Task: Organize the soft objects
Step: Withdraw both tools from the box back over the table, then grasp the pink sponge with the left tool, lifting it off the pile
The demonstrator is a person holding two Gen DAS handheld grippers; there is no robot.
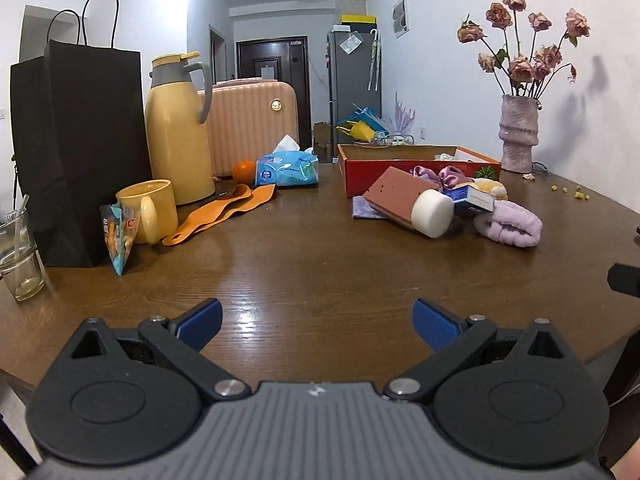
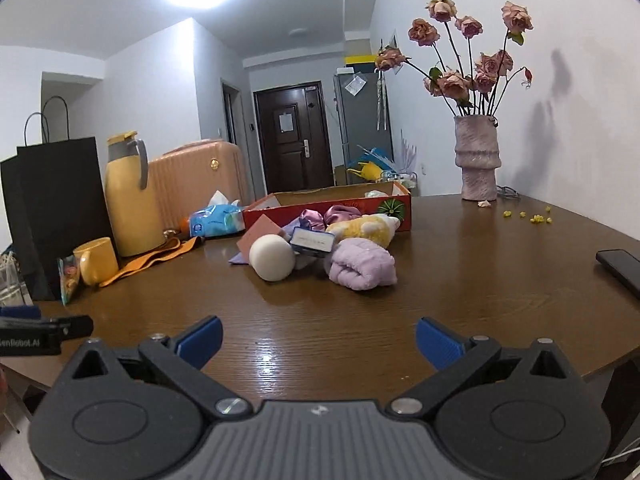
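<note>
A pile of soft objects lies in front of an open red cardboard box (image 1: 416, 158) (image 2: 320, 204): a folded lilac towel (image 1: 510, 224) (image 2: 362, 264), a white round sponge (image 1: 432, 213) (image 2: 272, 257), a brown sponge block (image 1: 394, 196) (image 2: 259, 234), purple satin scrunchies (image 1: 448, 174) (image 2: 332, 214), a yellow plush (image 2: 368, 228) and a small blue box (image 1: 474, 198) (image 2: 312, 241). My left gripper (image 1: 318, 322) is open and empty above the table, well short of the pile. My right gripper (image 2: 318, 342) is open and empty, also short of it.
At the left stand a black paper bag (image 1: 76, 152), a yellow thermos (image 1: 178, 132), a yellow mug (image 1: 148, 210), a glass (image 1: 20, 256), orange spoons (image 1: 224, 210), a tissue pack (image 1: 288, 168). A vase of dried roses (image 2: 478, 156) stands at the back right. A black phone (image 2: 622, 270) lies at the right edge.
</note>
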